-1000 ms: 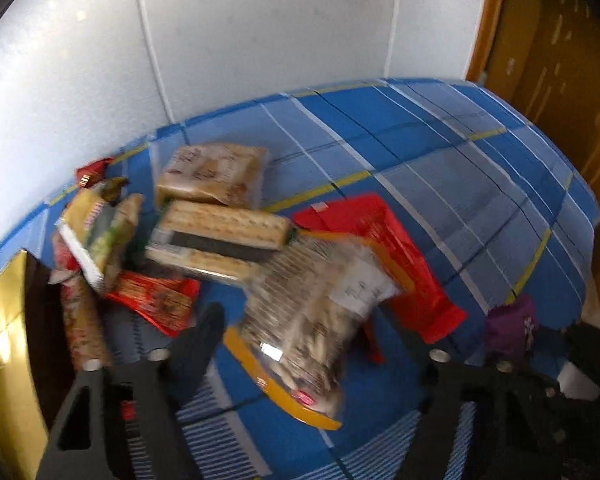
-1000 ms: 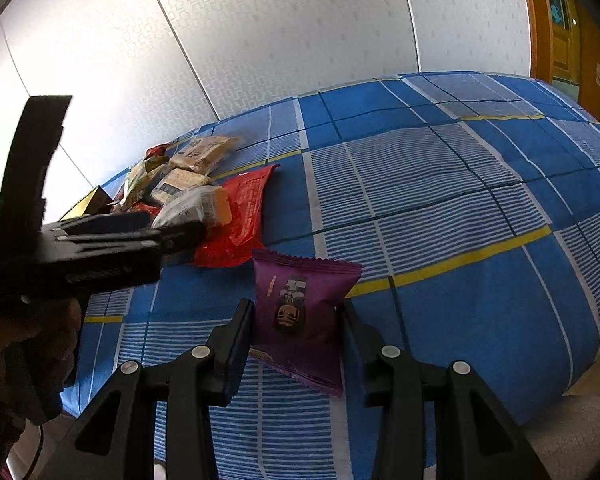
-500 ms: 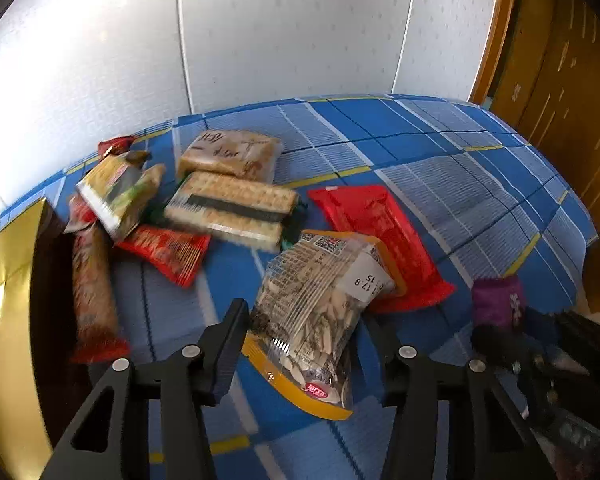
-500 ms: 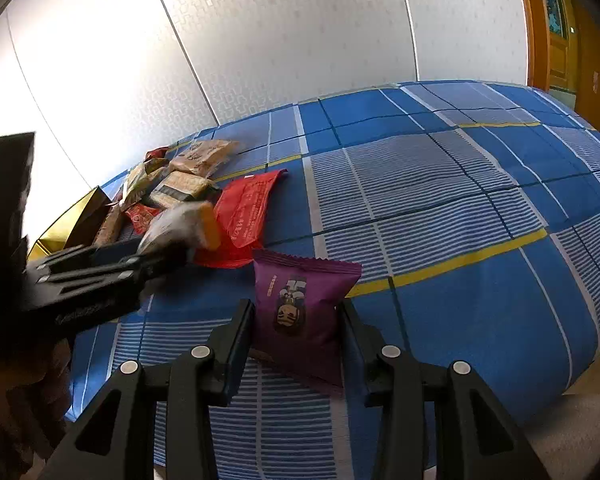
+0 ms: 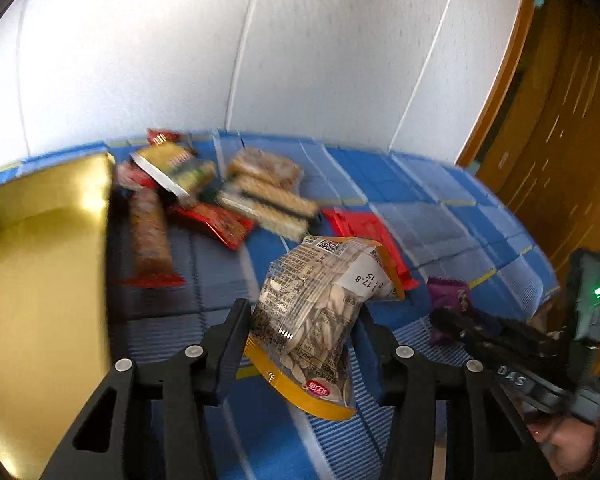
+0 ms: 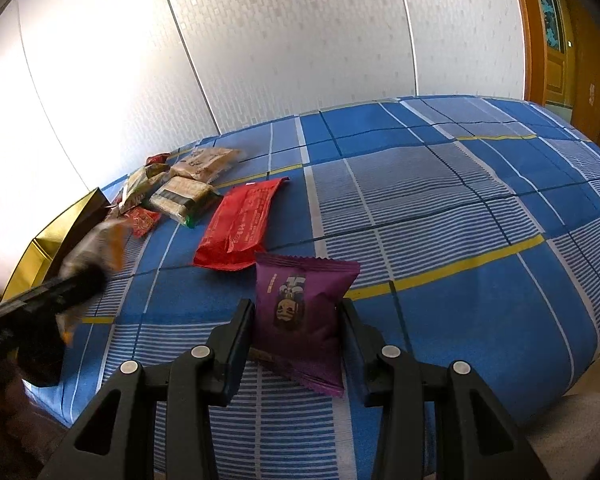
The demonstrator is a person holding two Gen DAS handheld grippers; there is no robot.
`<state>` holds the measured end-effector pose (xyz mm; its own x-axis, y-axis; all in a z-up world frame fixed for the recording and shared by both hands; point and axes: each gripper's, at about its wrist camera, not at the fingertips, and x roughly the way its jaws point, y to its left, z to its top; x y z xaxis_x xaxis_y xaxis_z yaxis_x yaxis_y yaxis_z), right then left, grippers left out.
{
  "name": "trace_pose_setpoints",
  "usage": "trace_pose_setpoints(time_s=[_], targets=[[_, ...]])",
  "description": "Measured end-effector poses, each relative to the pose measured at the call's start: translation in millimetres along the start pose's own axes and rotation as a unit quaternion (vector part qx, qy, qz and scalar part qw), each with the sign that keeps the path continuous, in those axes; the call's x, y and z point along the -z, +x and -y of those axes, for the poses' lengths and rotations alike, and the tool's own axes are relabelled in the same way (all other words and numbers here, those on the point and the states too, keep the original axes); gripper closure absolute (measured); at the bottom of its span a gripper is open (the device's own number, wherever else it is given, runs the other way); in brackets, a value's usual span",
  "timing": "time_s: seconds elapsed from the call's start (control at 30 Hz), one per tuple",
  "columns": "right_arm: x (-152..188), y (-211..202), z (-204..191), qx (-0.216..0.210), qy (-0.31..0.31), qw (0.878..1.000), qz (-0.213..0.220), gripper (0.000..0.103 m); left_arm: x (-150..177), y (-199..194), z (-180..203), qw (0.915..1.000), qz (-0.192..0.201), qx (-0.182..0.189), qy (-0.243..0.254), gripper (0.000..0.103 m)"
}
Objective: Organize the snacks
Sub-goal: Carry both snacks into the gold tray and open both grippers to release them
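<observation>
We held the left gripper (image 5: 302, 330) above the blue plaid bedspread (image 6: 440, 208), its fingers pinched on a clear seed packet (image 5: 320, 316) with a yellow edge, which hung lifted clear of the cloth and tilted up to the right. A white sticker on that packet read "17.8" with smaller digits beside it; the rest of its print was too fine to read. The gold box (image 5: 40, 280) stood open just left of the gripper.

Our right gripper (image 6: 298, 330) was low over the near edge of the bed, its fingers closed against both sides of the purple packet (image 6: 300, 312), whose lower end lay on the bedspread. The packet carried a dark emblem and gold writing that we could not make out.

In the left wrist view the right tool's black body showed the letters "DAS". Beyond the purple packet lay a red packet (image 6: 240, 224) flat on the cloth, its lettering illegible, and further back the pile of biscuit packs (image 6: 188, 196) and other wrappers sat beside the box.
</observation>
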<state>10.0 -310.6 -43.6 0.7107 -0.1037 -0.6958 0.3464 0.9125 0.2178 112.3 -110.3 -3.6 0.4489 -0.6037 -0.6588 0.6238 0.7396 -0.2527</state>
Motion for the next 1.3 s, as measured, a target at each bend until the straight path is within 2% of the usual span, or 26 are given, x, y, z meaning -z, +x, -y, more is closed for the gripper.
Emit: trace_pose_setpoints(time_s=[0.17, 0.27, 0.4, 0.57, 0.7, 0.87, 1.07, 1.23, 1.3], targets=[[3.0, 0.2, -6.1, 0.017, -0.017, 1.0, 0.01, 0.06, -15.2, -37.1, -31.6, 0.9982, 0.051, -0.002, -0.032, 0.053], [2.8, 0.9, -8.0, 0.025, -0.025, 0.999, 0.011, 0.06, -24.1, -55.6, -56.6, 0.9958, 0.071, -0.018, -0.055, 0.053], [1.3, 2.0, -9.1, 0.031, -0.025, 0.999, 0.008, 0.06, -31.3, -75.4, -88.2, 0.9921, 0.082, -0.068, -0.066, 0.053], [1.1, 3.9, -12.1, 0.04, -0.034, 0.999, 0.007, 0.061, -36.1, -100.0, -139.4, 0.9822, 0.093, -0.133, -0.095, 0.053], [-0.2, 3.7, -12.0, 0.043, -0.031, 0.999, 0.002, 0.061, -38.3, -102.9, -178.7, 0.9752, 0.078, -0.16, -0.131, 0.053], [-3.3, -3.9, -20.9, 0.042, -0.034, 0.999, -0.002, 0.061, -36.2, -107.2, -226.5, 0.9619, 0.062, -0.198, -0.178, 0.053], [-12.8, -17.8, -54.6, 0.025, -0.071, 0.997, 0.003, 0.061, -32.7, -82.8, -261.2, 0.946, -0.013, -0.249, -0.207, 0.053], [-25.6, -28.5, -92.7, -0.01, -0.11, 0.994, 0.017, 0.061, -29.4, -61.3, -279.6, 0.9379, -0.053, -0.242, -0.243, 0.053], [-32.3, -32.9, -108.6, -0.03, -0.12, 0.992, 0.022, 0.061, -34.4, -61.6, -281.0, 0.9377, -0.046, -0.244, -0.243, 0.052]])
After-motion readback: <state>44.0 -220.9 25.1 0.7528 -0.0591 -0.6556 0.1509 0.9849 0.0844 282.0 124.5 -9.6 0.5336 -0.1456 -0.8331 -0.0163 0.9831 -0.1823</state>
